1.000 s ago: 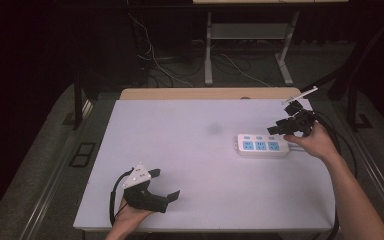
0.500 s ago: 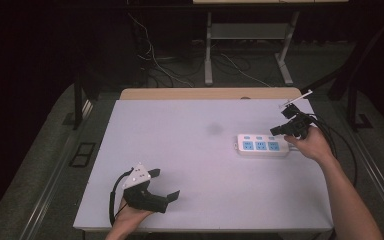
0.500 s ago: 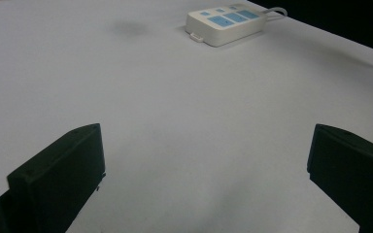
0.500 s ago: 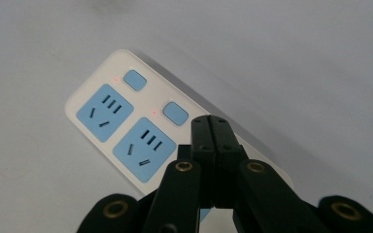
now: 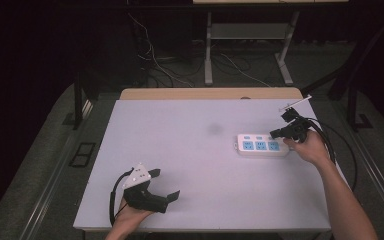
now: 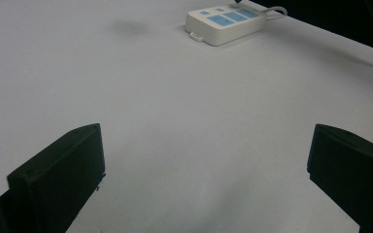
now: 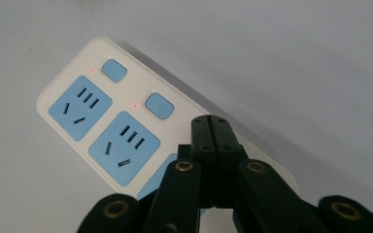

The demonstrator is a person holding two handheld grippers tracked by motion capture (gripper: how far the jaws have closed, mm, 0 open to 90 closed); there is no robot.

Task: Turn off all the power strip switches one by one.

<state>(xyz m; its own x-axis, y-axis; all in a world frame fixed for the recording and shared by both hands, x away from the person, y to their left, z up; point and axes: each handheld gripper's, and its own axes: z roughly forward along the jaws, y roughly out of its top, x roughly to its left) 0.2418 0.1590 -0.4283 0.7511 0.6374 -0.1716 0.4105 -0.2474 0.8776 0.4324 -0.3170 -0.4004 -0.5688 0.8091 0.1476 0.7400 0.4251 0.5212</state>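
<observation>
Power strip (image 5: pixel 261 145): lying flat at the right of the white table (image 5: pixel 190 165), 2 red lamps glowing beside its blue switches (image 7: pixel 159 105).
Right hand-held gripper (image 5: pixel 275 134): jaws having just closed, now pressed together with nothing between them, tips hovering over the strip's right end, by the 3rd switch.
Left hand-held gripper (image 5: pixel 172 197): resting at the table's near left, jaws spread wide, holding nothing, well apart from the strip.

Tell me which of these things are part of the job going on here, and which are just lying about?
In the job:
- white power strip with blue sockets and switches
- right tongs, shut, tips over the strip's third switch spot

Lying about:
- left tongs, open, resting apart on the table
- cables on the floor behind
</observation>
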